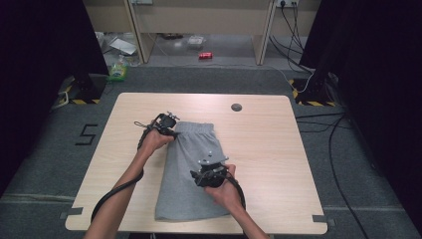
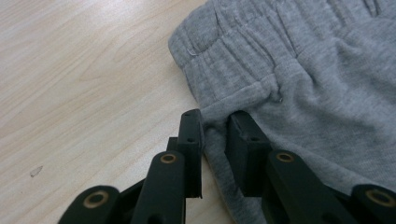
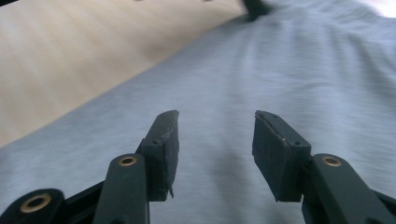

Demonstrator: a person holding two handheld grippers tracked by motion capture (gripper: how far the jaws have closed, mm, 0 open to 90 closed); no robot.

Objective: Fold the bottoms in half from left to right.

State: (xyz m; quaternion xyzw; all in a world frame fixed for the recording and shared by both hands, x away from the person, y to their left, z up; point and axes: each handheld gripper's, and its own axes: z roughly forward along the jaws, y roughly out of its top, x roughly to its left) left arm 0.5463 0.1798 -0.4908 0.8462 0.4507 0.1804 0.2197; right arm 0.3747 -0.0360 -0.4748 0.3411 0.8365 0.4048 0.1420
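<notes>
Grey shorts (image 1: 185,191) lie flat on the wooden table (image 1: 268,149), waistband (image 2: 233,51) at the far end. My left gripper (image 1: 171,130) sits at the shorts' far left corner. In the left gripper view its jaws (image 2: 215,126) are shut on the side edge of the shorts (image 2: 327,93) just below the waistband, with cloth pinched between the pads. My right gripper (image 1: 199,177) hovers over the middle of the shorts. In the right gripper view it stands open (image 3: 217,121) with nothing between its pads and the grey cloth (image 3: 280,70) beneath them.
A round grey grommet (image 1: 236,107) sits in the tabletop near the far edge. Bare wood lies left and right of the shorts. On the floor beyond the table are a red can (image 1: 205,55), a green bottle (image 1: 118,69) and black cables (image 1: 318,124).
</notes>
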